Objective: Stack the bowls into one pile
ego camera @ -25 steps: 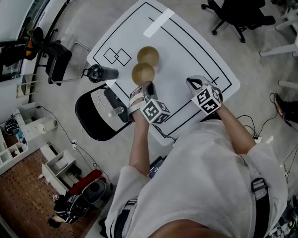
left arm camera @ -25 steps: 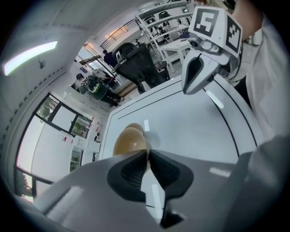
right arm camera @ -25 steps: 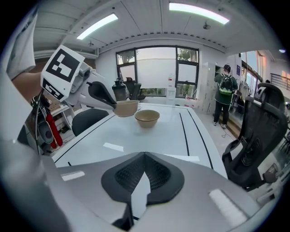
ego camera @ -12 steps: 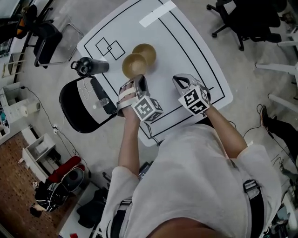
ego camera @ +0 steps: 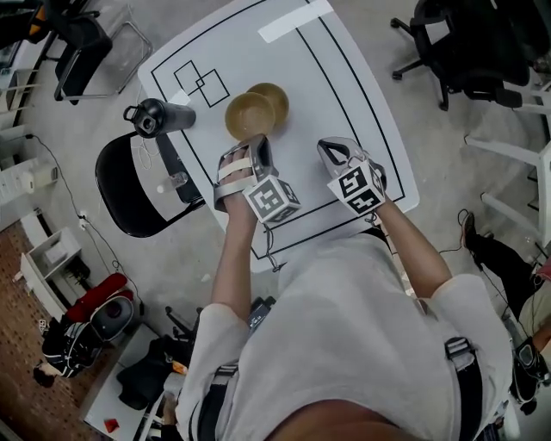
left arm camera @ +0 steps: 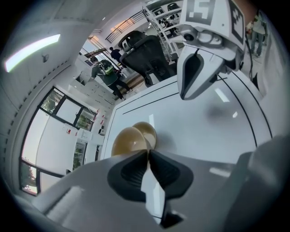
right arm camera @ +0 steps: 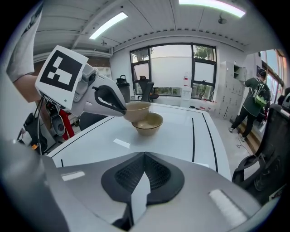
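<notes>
Two tan bowls sit on the white table (ego camera: 370,103). The near bowl (ego camera: 249,115) overlaps the far bowl (ego camera: 274,96); in the right gripper view the near bowl (right arm camera: 137,110) looks propped on the rim of the far bowl (right arm camera: 148,123). My left gripper (ego camera: 248,153) is shut and empty, its tip just short of the near bowl (left arm camera: 128,141). My right gripper (ego camera: 331,153) is shut and empty too, to the right of the bowls and farther from them. Each gripper shows in the other's view: left gripper (right arm camera: 97,97), right gripper (left arm camera: 199,68).
A black flask (ego camera: 159,116) lies at the table's left edge. A black chair (ego camera: 142,185) stands beside the table on the left. A white tape strip (ego camera: 294,21) lies at the far end. Office chairs (ego camera: 465,43) stand at the upper right.
The head view has shifted a little. Both grippers stay shut and keep about the same places relative to the bowls.
</notes>
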The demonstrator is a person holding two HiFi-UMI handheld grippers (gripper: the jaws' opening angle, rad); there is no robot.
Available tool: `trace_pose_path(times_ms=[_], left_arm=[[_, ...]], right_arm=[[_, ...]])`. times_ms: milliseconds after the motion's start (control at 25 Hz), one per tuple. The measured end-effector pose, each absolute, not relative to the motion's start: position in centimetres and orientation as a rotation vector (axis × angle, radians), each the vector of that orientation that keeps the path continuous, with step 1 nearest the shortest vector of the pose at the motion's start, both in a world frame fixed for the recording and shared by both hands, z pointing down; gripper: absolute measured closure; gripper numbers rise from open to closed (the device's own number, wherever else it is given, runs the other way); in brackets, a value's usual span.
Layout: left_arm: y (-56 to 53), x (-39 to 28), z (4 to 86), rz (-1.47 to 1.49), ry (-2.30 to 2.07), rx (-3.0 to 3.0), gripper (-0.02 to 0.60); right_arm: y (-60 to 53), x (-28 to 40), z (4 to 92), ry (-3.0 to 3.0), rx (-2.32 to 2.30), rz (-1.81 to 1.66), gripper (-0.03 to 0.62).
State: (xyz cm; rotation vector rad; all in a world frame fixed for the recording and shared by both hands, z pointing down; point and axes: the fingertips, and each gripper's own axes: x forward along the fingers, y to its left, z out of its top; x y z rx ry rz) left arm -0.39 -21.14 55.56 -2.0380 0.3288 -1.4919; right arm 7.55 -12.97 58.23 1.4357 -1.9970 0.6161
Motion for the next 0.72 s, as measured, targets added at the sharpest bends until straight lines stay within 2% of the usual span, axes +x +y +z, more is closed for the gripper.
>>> trace_pose_path(times_ms=[720], left_arm=[[-22.0, 2.0, 57.1, -1.485, 0.292, -2.041, 0.566]], right_arm=[[-14.3, 7.9, 59.7, -2.019, 1.363, 0.619, 0.594]])
